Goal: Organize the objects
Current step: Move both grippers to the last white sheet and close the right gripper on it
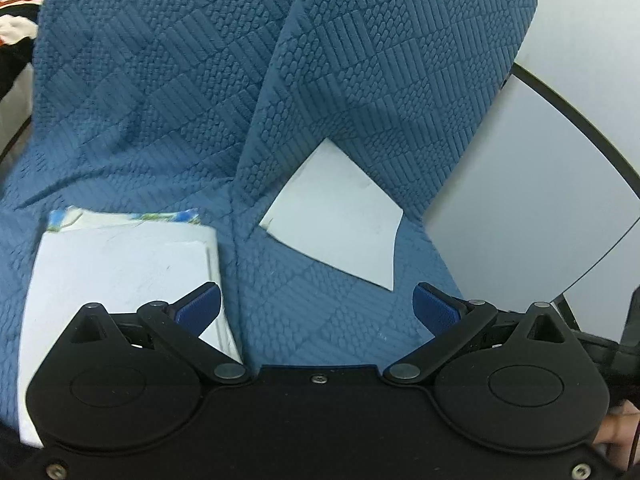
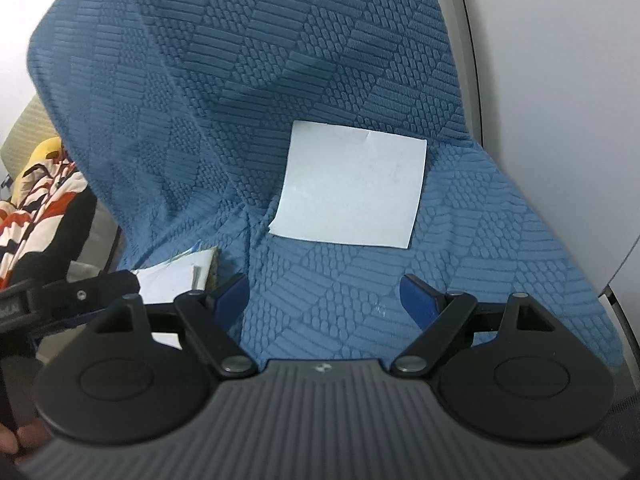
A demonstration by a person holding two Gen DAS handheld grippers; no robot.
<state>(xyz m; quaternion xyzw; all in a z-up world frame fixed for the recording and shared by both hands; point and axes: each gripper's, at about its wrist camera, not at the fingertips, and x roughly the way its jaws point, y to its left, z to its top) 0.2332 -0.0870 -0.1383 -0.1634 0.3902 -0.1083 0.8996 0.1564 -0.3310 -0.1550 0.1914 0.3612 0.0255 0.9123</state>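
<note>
Approach step: left gripper (image 1: 316, 304) and right gripper (image 2: 322, 296) both wide and empty above the blue cover (image 2: 500, 240); next likely pinching the loose paper sheet (image 2: 352, 188) by an edge.

We are seeing the booklet (image 1: 120, 264) only in part: our left gripper (image 1: 316, 312) is covering its lower end, and its print is blurring. In the right view, the fingers (image 2: 230, 294) are hiding most of it. The patterned cloth (image 2: 40, 200) is running off the edge.

Both wrist views angled down, close, sharing blue cover (image 1: 180, 100), paper (image 2: 352, 188)
</note>
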